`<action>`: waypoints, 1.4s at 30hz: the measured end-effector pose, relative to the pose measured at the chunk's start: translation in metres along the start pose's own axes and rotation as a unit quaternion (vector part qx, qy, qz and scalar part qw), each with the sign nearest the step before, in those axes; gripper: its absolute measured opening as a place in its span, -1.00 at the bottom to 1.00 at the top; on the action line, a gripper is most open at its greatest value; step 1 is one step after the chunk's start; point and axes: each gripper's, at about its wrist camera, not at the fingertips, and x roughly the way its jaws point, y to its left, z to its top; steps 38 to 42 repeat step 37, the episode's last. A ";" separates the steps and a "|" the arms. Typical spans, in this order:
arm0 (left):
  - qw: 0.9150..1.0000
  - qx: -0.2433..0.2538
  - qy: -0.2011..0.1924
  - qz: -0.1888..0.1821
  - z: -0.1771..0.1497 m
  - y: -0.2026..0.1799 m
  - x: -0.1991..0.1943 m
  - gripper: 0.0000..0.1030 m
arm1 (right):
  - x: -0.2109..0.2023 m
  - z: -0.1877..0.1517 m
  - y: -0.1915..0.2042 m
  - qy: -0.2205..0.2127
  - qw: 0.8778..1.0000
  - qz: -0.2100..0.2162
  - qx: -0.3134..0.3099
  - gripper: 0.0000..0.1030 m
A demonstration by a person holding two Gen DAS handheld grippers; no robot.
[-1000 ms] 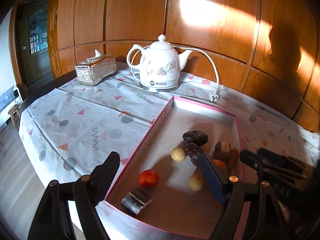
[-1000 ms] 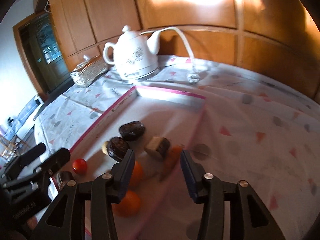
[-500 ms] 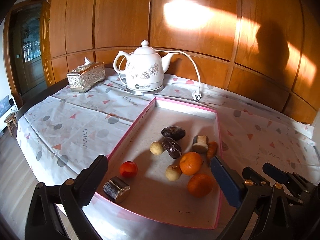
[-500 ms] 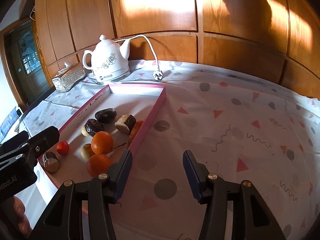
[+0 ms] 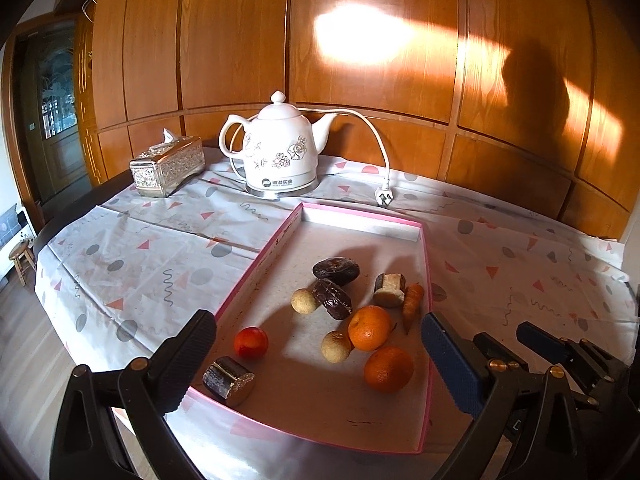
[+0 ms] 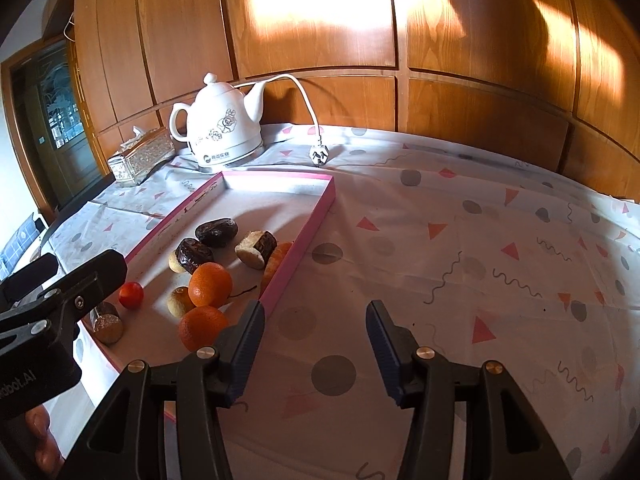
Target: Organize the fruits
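Note:
A shallow pink-rimmed tray [image 5: 260, 264] [image 6: 316, 216] lies on the table and holds the fruit. In it are two oranges [image 5: 369, 327] [image 5: 388, 368] [image 6: 210, 284], two dark dates [image 5: 335, 270], two pale round fruits [image 5: 303, 301], a red tomato [image 5: 251, 342] [image 6: 131, 295], a small carrot [image 5: 412, 300] and two cut dark-skinned pieces [image 5: 229, 376] [image 5: 389, 289]. My left gripper [image 5: 316, 360] is open and empty, above the tray's near end. My right gripper [image 6: 314, 344] is open and empty over the cloth right of the tray.
A white electric kettle [image 5: 280, 156] [image 6: 220, 132] with its cord and plug [image 5: 385, 196] stands behind the tray. A silver tissue box [image 5: 168, 166] sits at the back left. The patterned tablecloth [image 6: 480, 260] covers the round table; wood panelling is behind it.
Both grippers have pulled back and up from the tray. The right gripper has swung right, off the fruit and over the cloth. The fruit has not moved.

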 end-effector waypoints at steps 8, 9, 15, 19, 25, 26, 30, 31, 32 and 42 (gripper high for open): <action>1.000 -0.007 0.002 0.011 0.001 0.003 0.000 0.99 | 0.000 -0.001 0.002 0.002 1.000 0.001 -0.003 0.04; 1.000 -0.007 0.002 0.012 0.001 0.003 0.000 0.99 | 0.000 -0.001 0.002 0.003 1.000 0.002 -0.003 0.04; 1.000 -0.008 0.000 0.021 0.000 0.004 -0.002 0.99 | -0.001 -0.002 0.003 0.002 1.000 0.001 -0.004 0.04; 1.000 -0.007 0.001 0.021 0.000 0.004 -0.002 0.99 | -0.001 -0.002 0.004 0.002 1.000 0.002 -0.008 0.04; 1.000 -0.009 0.003 0.020 0.000 0.004 -0.002 0.99 | -0.001 -0.002 0.003 0.001 1.000 0.002 -0.007 0.04; 1.000 -0.008 0.002 0.021 0.000 0.004 -0.002 0.99 | -0.001 -0.002 0.003 0.002 1.000 0.002 -0.007 0.04; 1.000 -0.011 0.001 0.020 0.000 0.005 -0.002 0.99 | 0.000 -0.003 0.002 0.003 1.000 0.003 -0.004 0.04; 1.000 -0.012 -0.001 0.022 0.000 0.004 -0.003 0.99 | 0.000 -0.003 0.002 0.004 1.000 0.003 -0.004 0.04; 1.000 -0.013 -0.004 0.023 0.000 0.004 -0.004 0.99 | 0.001 -0.003 0.001 0.004 1.000 0.003 -0.003 0.04; 1.000 -0.013 -0.005 0.022 0.000 0.003 -0.005 0.99 | 0.000 -0.003 -0.002 0.001 1.000 0.003 0.001 0.04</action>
